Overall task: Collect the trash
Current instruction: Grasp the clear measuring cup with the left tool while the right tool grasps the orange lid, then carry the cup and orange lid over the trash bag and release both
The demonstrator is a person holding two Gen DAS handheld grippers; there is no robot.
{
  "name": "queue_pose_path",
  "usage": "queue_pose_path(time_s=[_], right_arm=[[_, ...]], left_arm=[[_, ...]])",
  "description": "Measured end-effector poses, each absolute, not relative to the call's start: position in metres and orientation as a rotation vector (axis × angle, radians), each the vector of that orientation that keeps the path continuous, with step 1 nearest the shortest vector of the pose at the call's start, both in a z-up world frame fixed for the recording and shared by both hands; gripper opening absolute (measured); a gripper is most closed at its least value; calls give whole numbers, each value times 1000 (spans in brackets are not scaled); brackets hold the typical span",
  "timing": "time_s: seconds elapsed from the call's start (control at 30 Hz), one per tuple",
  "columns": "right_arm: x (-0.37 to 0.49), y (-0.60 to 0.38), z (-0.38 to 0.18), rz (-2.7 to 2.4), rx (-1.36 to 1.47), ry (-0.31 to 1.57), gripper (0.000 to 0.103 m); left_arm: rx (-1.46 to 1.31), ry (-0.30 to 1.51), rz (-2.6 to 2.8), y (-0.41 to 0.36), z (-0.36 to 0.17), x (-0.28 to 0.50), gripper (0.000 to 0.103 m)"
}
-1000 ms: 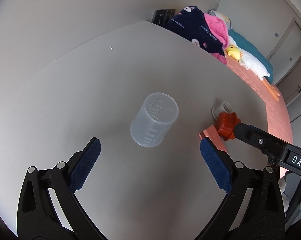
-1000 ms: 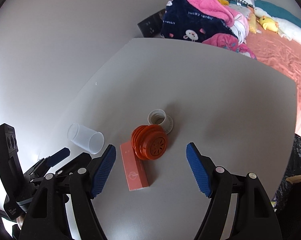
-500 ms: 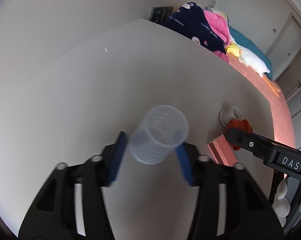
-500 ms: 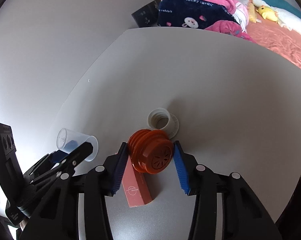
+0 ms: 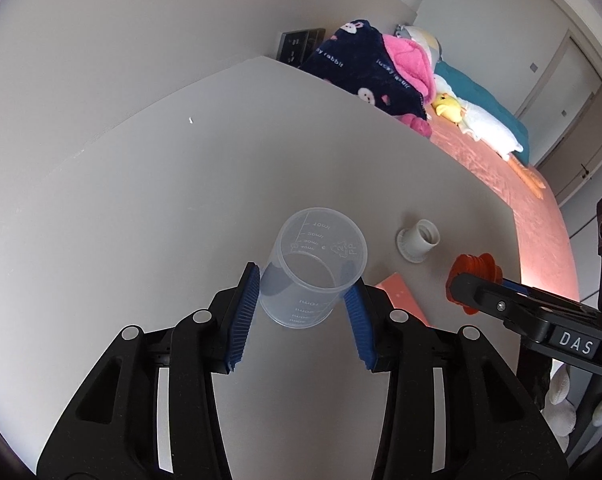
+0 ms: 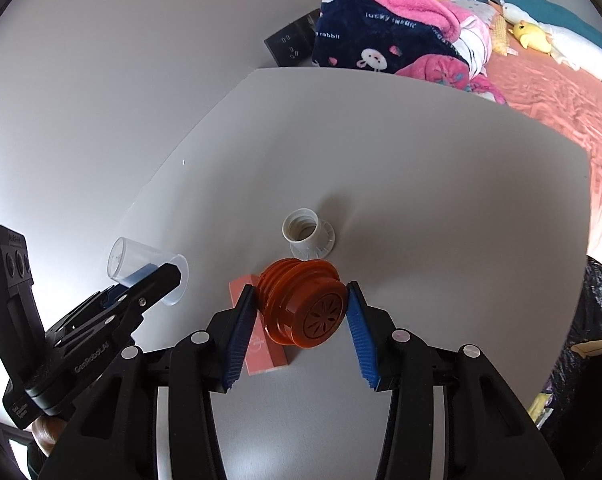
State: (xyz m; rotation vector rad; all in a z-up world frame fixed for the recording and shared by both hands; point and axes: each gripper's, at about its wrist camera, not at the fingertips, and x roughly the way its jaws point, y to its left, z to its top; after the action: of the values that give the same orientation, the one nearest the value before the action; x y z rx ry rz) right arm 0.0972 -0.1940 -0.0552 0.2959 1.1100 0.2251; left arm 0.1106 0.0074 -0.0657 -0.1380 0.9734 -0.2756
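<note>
Both grippers have closed since the earlier frames, where their blue pads stood wide apart around objects lying on the table. Left gripper [image 5: 303, 308]: its jaws have just been closing and now pinch the translucent plastic measuring cup [image 5: 313, 270] by its side walls, mouth turned toward the camera, at the centre of the left wrist view; whether the cup has left the surface cannot be told. Right gripper [image 6: 301, 316]: its jaws have likewise just been closing and now clamp the orange ribbed plastic cap [image 6: 303, 304] across its flanged rim, at lower centre of the right wrist view, with the flat pink cardboard box [image 6: 257, 344] lying beneath and to its left on the pale grey round table [image 6: 441, 240]. A white threaded plastic collar [image 6: 307, 234] stands just above the cap, apart from it. Beyond the table's upper edge lie a navy and pink fleece blanket [image 6: 385, 36] and a salmon-coloured bed [image 6: 561, 92]. No bin or bag can be identified with certainty. The step in hand appears to be the lift: each item is best raised straight up, so that the cap clears the box without dragging it and the thin-walled cup, which would flex under a tighter squeeze, does not slip from between the pads.
</note>
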Motion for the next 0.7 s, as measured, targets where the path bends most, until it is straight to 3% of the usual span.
queue_pose_path(time_s=[0.7], right_arm=[[35, -258, 7, 176, 331, 972, 47]], left_arm=[[-99, 914, -440, -63, -14, 74, 42]])
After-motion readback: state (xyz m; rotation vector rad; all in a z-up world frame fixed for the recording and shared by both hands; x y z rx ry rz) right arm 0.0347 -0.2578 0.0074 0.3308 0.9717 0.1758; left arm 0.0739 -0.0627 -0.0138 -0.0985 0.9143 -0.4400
